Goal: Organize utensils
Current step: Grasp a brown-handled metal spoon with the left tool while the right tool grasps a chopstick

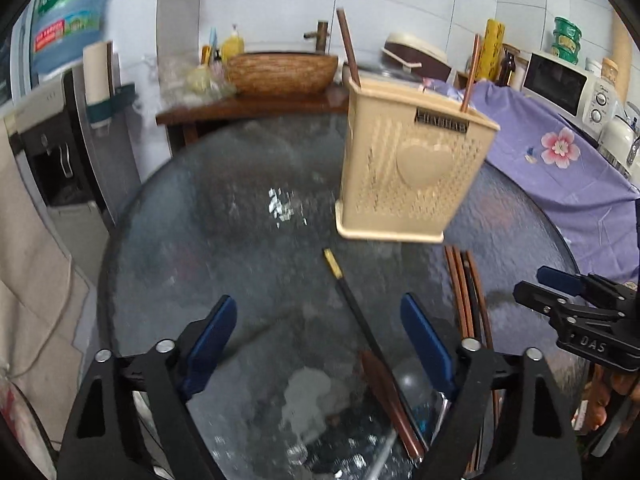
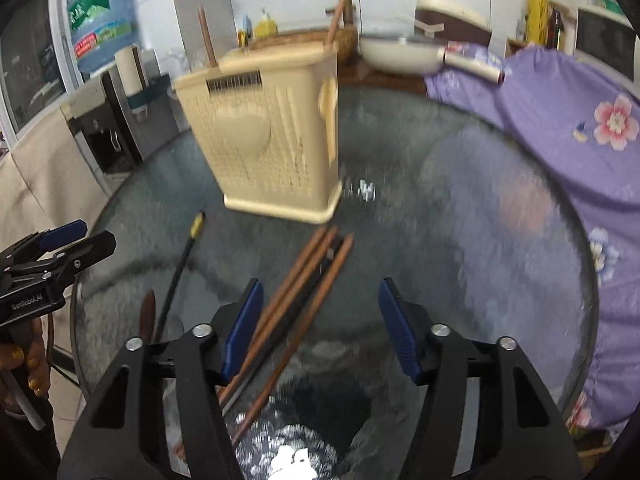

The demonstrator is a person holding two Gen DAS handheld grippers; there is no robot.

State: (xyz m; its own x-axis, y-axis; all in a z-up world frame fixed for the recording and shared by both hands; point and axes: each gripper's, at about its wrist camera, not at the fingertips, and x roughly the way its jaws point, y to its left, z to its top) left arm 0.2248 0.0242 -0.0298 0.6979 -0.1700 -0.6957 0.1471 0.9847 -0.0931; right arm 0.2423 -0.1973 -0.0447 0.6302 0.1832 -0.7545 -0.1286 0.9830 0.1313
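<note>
Both wrist views look down and forward over a round glass table (image 1: 168, 240) on which a beige perforated utensil holder (image 1: 416, 168) stands, two brown chopsticks already upright in it. In the left wrist view the left gripper (image 1: 320, 344) occupies the lower centre with its jaws parted and nothing between the blue pads. A black chopstick with a gold tip (image 1: 352, 300) lies on the glass inside that gap, its long axis running from the gold end at centre frame, just short of the holder's base, down and to the right toward the right-hand pad. A dark brown utensil (image 1: 390, 404) lies beside its lower end. In the right wrist view the right gripper (image 2: 320, 328) is likewise released and empty; a bundle of brown chopsticks (image 2: 296, 296) lies below the holder, slanting from upper right to lower left and passing close under the left-hand pad rather than through the middle of the gap. Each loose item is thus nearer one hand: the black chopstick to the left gripper, the bundle to the right. Judged from this layout, neither jaw axis yet crosses its chopstick squarely, so a small sideways correction or wrist roll seems needed before closing. Motion blur prevents telling how far the fingertips are from the glass.
</note>
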